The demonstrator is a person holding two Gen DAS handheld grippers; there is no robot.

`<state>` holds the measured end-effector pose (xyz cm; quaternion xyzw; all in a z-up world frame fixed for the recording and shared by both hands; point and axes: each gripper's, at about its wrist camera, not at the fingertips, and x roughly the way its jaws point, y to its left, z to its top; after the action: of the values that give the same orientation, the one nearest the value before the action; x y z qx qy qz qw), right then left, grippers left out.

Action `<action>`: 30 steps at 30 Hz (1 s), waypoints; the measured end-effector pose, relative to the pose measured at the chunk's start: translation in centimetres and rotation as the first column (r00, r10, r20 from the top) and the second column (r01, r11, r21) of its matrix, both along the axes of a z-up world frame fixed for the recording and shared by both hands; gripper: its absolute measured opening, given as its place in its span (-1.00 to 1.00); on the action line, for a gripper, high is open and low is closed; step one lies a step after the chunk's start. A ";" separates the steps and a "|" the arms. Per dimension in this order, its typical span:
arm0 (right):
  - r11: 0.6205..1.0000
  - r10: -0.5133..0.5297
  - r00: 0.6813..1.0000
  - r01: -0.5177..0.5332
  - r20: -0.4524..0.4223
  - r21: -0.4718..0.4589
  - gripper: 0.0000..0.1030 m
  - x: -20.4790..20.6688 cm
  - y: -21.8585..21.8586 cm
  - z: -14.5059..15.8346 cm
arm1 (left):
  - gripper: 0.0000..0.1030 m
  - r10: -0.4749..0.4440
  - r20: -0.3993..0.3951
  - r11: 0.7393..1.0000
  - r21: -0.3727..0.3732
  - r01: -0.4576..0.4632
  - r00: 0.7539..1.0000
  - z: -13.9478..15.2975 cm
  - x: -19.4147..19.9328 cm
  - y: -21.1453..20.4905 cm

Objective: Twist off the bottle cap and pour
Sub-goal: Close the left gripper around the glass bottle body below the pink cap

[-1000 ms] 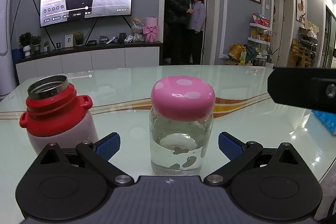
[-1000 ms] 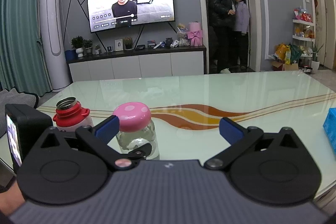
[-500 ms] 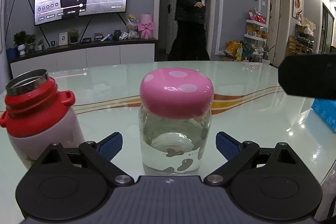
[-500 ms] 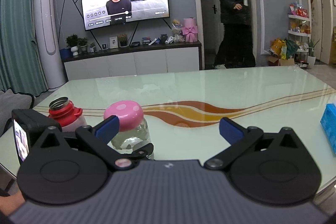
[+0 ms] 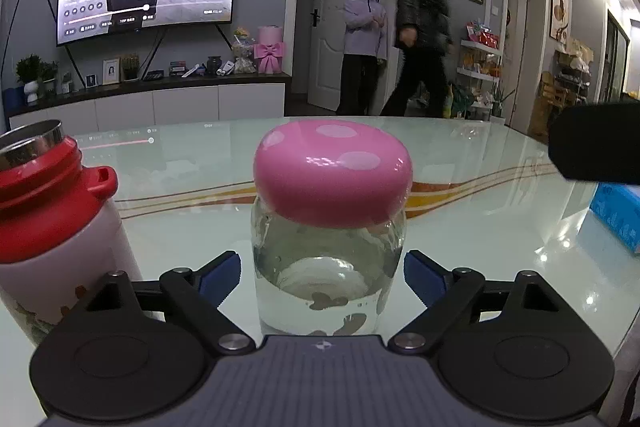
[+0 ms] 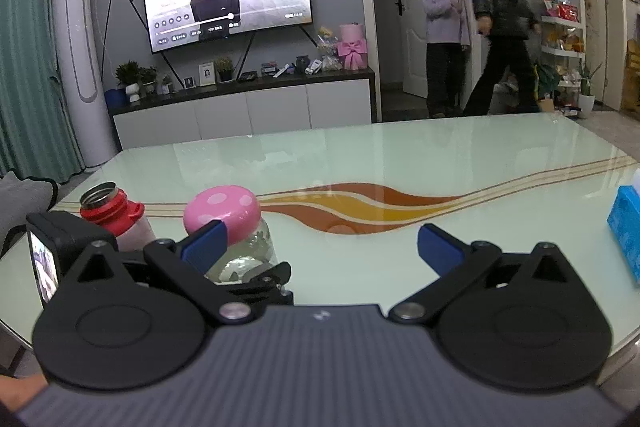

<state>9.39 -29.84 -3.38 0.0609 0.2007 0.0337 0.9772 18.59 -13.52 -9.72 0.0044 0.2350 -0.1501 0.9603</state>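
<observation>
A clear glass bottle (image 5: 328, 267) holding water stands upright on the glass table, closed by a pink spotted mushroom-shaped cap (image 5: 333, 171). My left gripper (image 5: 322, 277) is open, its blue pads on either side of the bottle's body, not touching it. A white flask with a red collar and open steel mouth (image 5: 44, 211) stands just left of it. In the right wrist view the bottle (image 6: 240, 251), cap (image 6: 222, 207) and flask (image 6: 114, 213) sit at lower left. My right gripper (image 6: 320, 247) is open and empty, right of the bottle and behind the left gripper.
A blue tissue box (image 6: 626, 227) lies at the table's right edge, also in the left wrist view (image 5: 618, 215). The glass table (image 6: 400, 163) stretches ahead with an orange wave pattern. Two people (image 6: 496, 11) move by the door behind; a TV stands on the wall.
My left gripper has moved closer to the bottle, which now fills more of its view between the pads. My right gripper has shifted a little. The people behind have moved right.
</observation>
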 end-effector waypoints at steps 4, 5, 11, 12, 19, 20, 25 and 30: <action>1.000 -0.006 1.000 0.006 -0.006 -0.003 1.00 0.2 0.1 -0.1 | 0.65 0.004 0.000 1.000 -0.010 -0.004 1.000 0.1 0.3 0.0; 1.000 -0.007 1.000 0.007 -0.007 -0.003 1.00 0.2 0.1 -0.2 | 0.63 0.009 -0.001 1.000 -0.014 -0.009 1.000 0.1 0.5 0.1; 1.000 -0.016 1.000 0.016 -0.013 -0.007 1.00 0.2 0.0 -0.4 | 0.55 0.005 -0.009 1.000 0.004 -0.005 1.000 -0.3 0.7 -0.1; 1.000 -0.016 1.000 0.016 -0.014 -0.007 1.00 0.2 0.0 -0.4 | 0.55 0.005 -0.010 1.000 0.006 -0.005 1.000 -0.3 0.7 -0.1; 1.000 -0.017 1.000 0.016 -0.018 -0.010 1.00 0.4 0.2 -0.5 | 0.46 0.003 -0.014 1.000 0.003 -0.003 1.000 -0.3 1.0 -0.1; 1.000 -0.015 1.000 0.015 -0.019 -0.010 1.00 0.4 0.2 -0.5 | 0.46 0.004 -0.011 1.000 0.004 -0.004 1.000 -0.4 0.9 -0.1; 1.000 0.015 0.999 -0.015 -0.039 0.007 1.00 1.0 0.1 -0.1 | 0.45 0.012 0.001 1.000 0.005 -0.012 1.000 -0.5 0.9 -0.2; 0.999 0.046 0.997 -0.044 -0.058 0.024 1.00 1.6 0.0 0.3 | 0.45 0.008 -0.004 1.000 0.001 -0.008 1.000 -0.5 0.9 -0.3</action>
<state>11.03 -29.82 -3.05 0.0684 0.2301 0.0562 0.9691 19.47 -13.82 -10.25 0.0037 0.2370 -0.1461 0.9604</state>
